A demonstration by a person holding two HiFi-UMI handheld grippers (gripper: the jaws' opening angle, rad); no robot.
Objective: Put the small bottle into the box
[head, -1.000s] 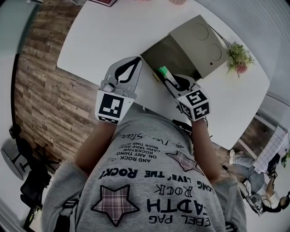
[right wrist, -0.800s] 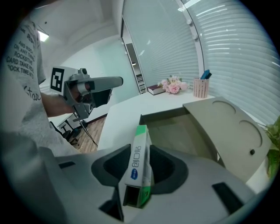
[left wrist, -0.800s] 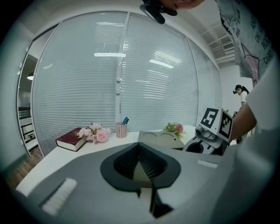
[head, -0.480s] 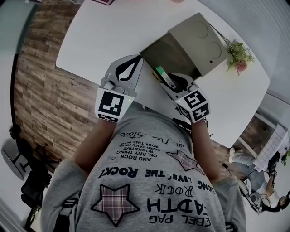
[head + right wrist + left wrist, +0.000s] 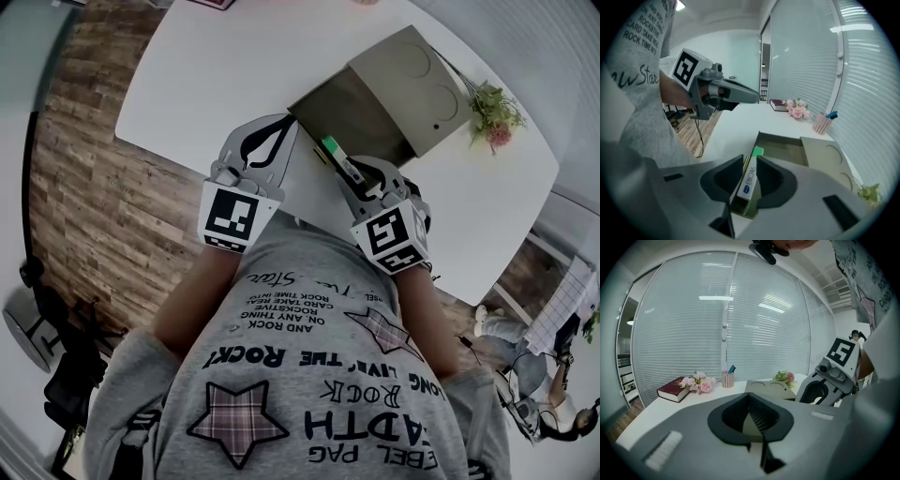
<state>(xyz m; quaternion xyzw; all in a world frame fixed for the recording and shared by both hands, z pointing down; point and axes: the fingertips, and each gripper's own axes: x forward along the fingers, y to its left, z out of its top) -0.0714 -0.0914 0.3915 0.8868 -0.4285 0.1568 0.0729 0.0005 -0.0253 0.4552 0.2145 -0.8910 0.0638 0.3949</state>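
The task's small item shows as a slim white carton with a green end (image 5: 335,157) (image 5: 748,182). It sits between the jaws of my right gripper (image 5: 349,176) (image 5: 750,164), which have just been closing and now pinch it. It hangs by the near edge of the open tan box (image 5: 412,86) (image 5: 824,158) on the white table (image 5: 234,66), green end towards the box. My left gripper (image 5: 268,141) (image 5: 748,394) rests to the left of the box, shut and empty. In the left gripper view the box (image 5: 764,385) lies ahead.
A small flower sprig (image 5: 493,116) lies beyond the box's lid. A dark red book (image 5: 674,388), pink flowers (image 5: 699,383) and a pen cup (image 5: 727,379) stand at the table's far side by the blinds. The table's near edge drops to a wooden floor (image 5: 84,187).
The right gripper has rolled, its marker cube now facing differently, and has risen a little with the carton. The left gripper has stayed where it was.
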